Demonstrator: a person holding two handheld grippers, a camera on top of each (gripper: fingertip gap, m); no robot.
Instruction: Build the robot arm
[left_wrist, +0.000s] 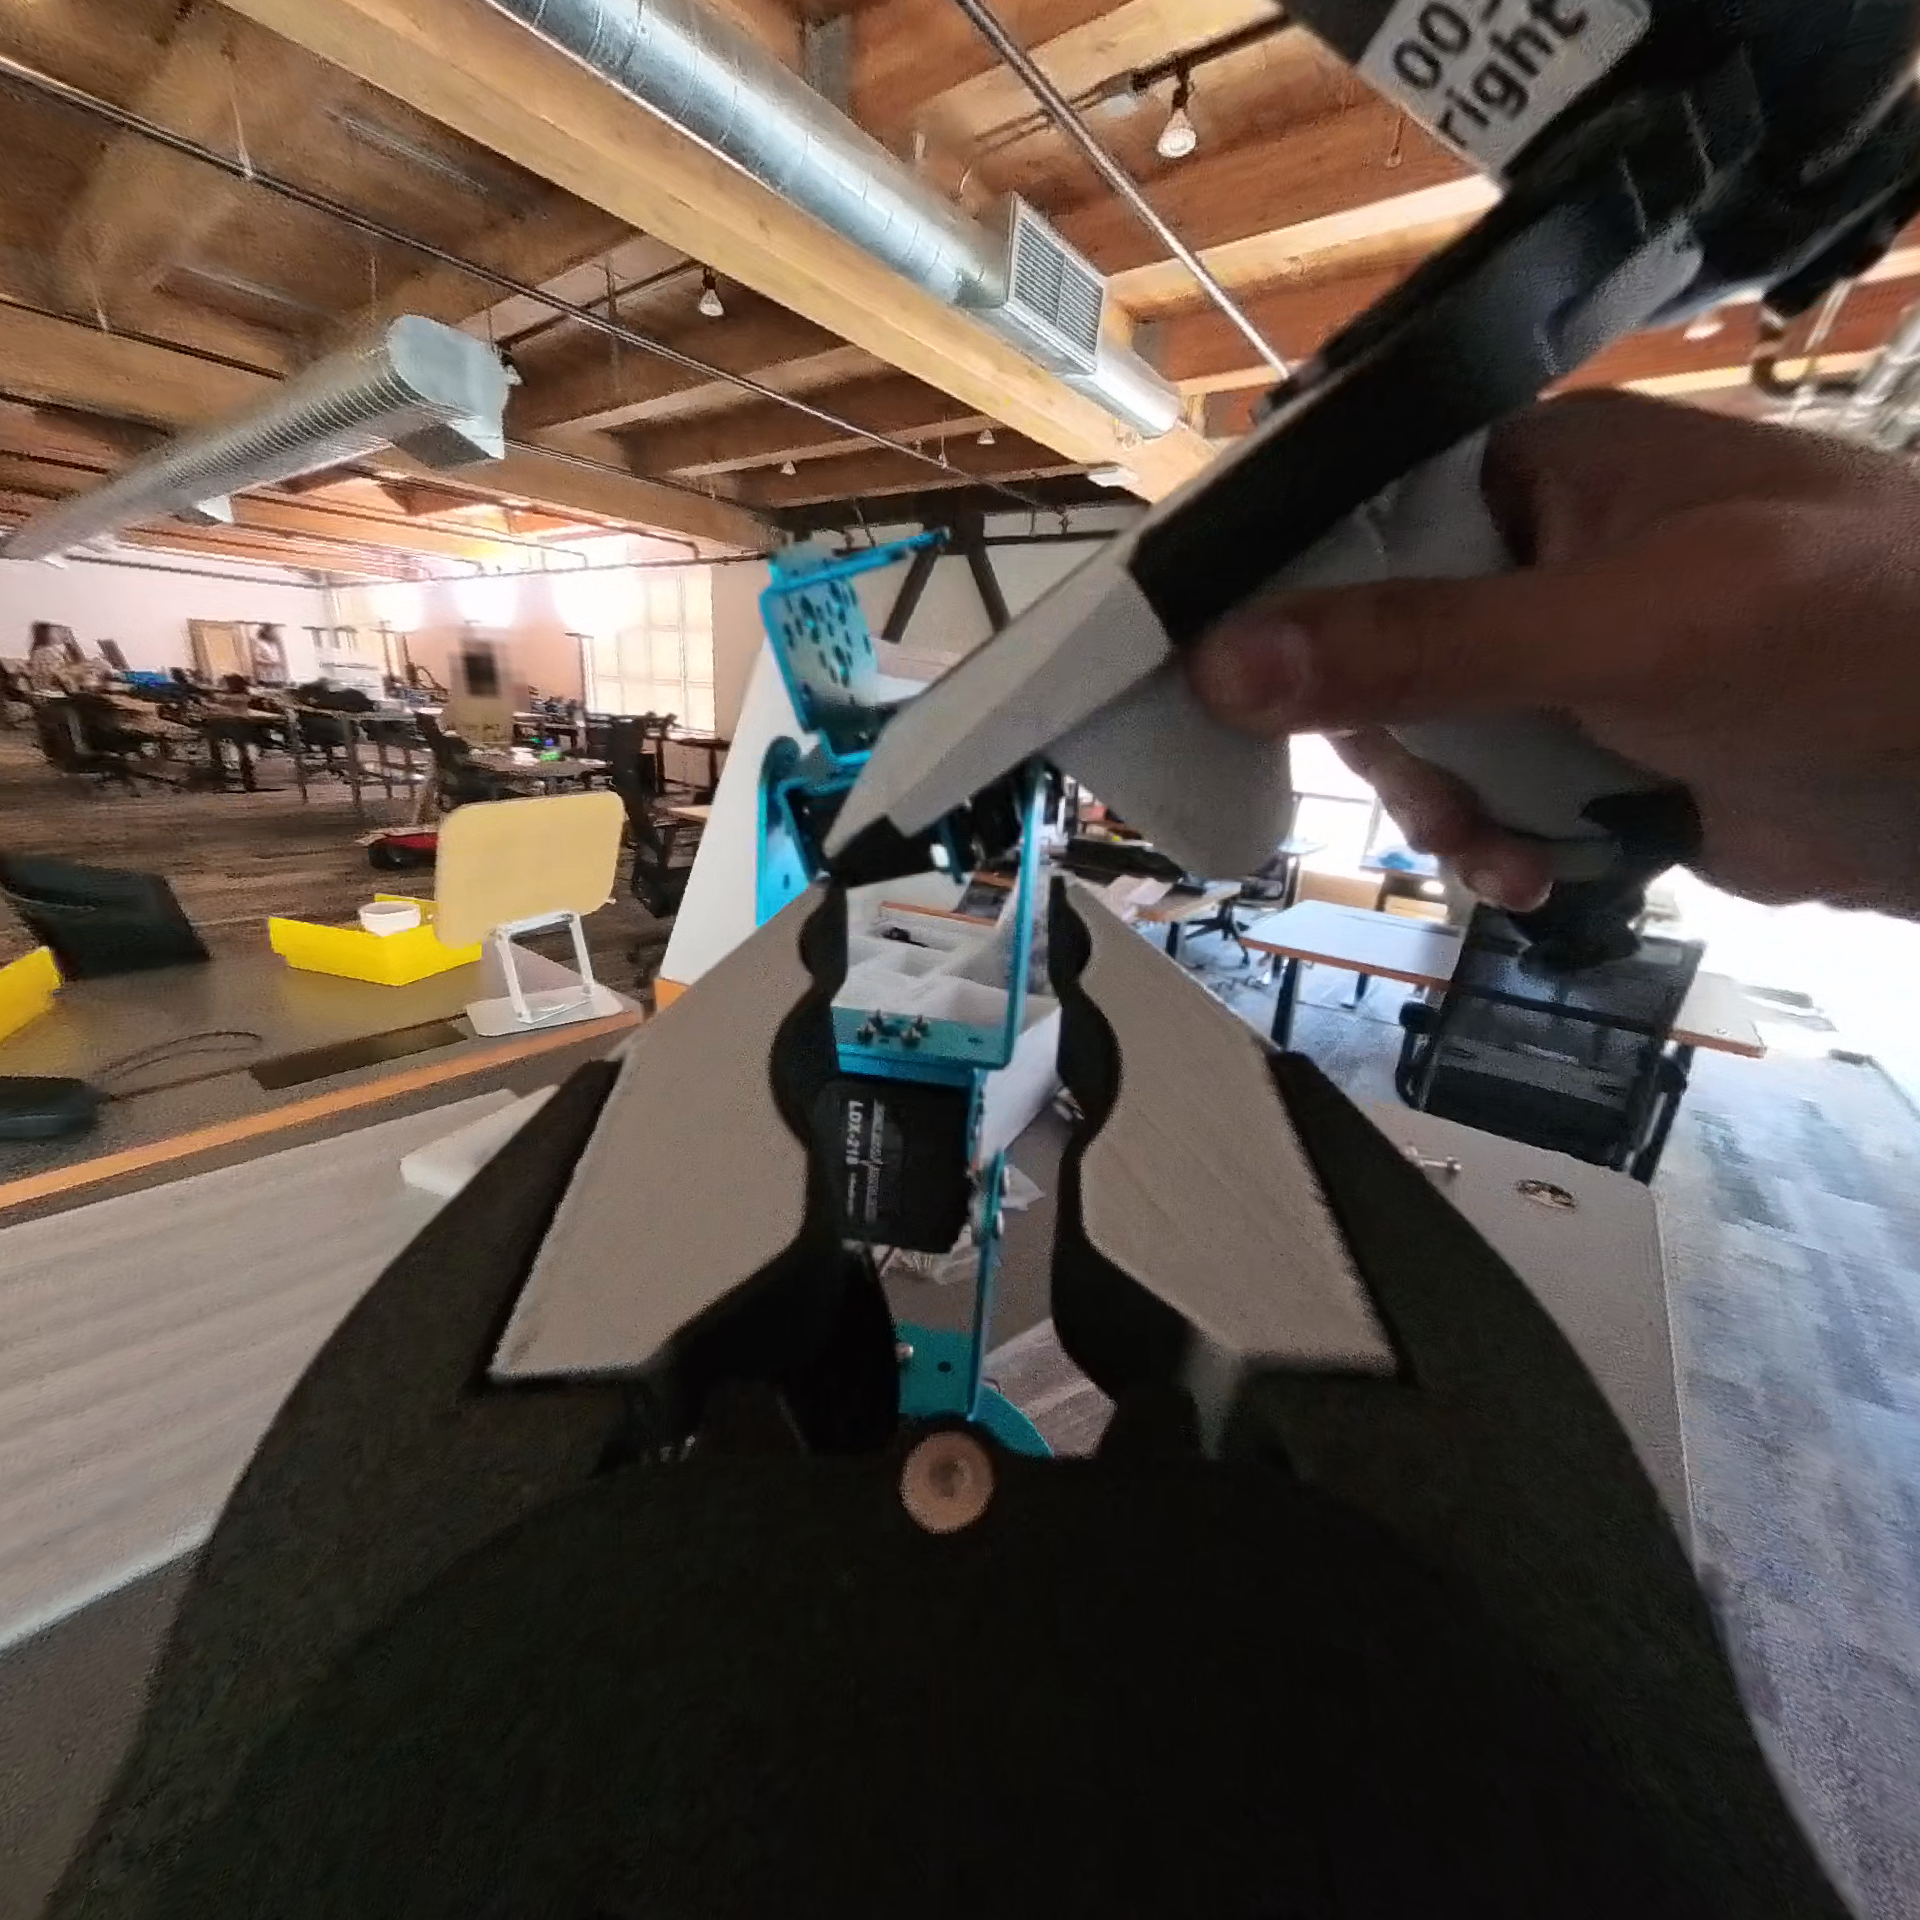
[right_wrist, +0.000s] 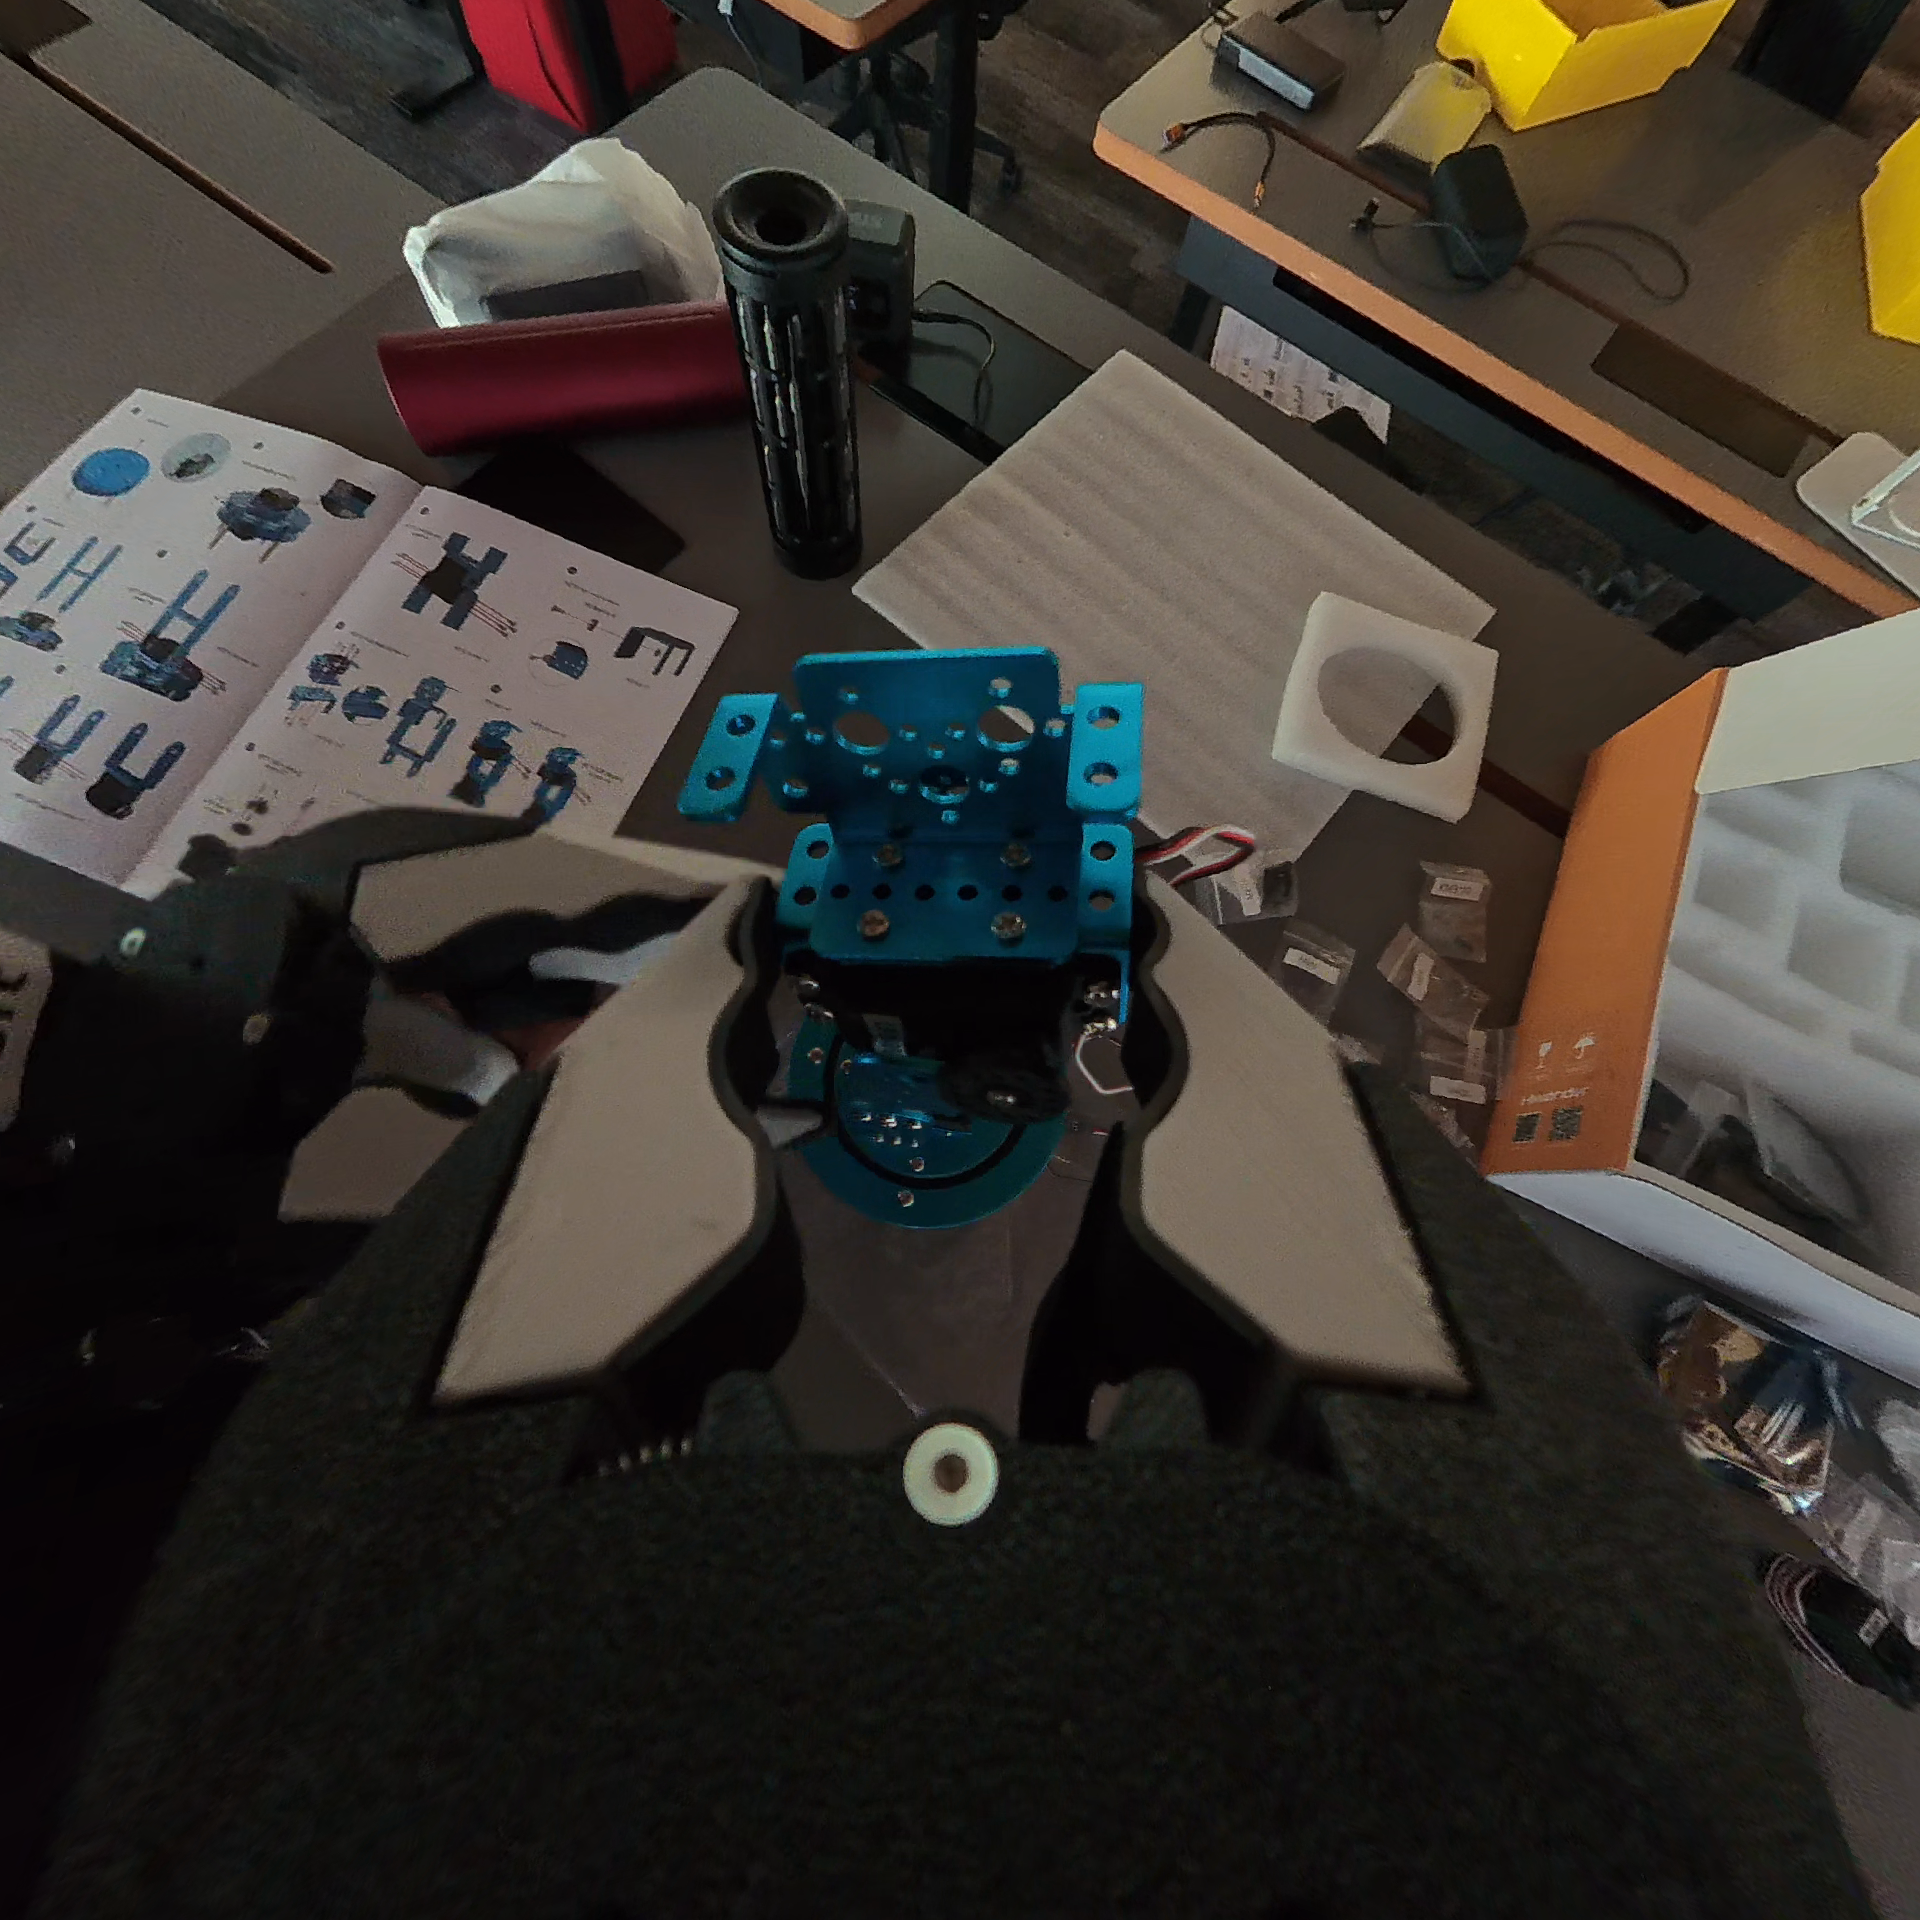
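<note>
blue bracket assembly (right_wrist: 925, 831) between right tongs (right_wrist: 951, 914).

Open-plan office doubling as a robotics workshop. Shown by exposed timber ceiling beams (left_wrist: 727, 218) and a silver air duct (left_wrist: 831, 156) over rows of desks with office chairs (left_wrist: 1538, 1029). Confirmed by a counter (right_wrist: 1039, 312) strewn with an open assembly manual (right_wrist: 312, 644), packing foam (right_wrist: 1174, 561), small parts bags (right_wrist: 1444, 966) and yellow bins (right_wrist: 1569, 52).
</note>
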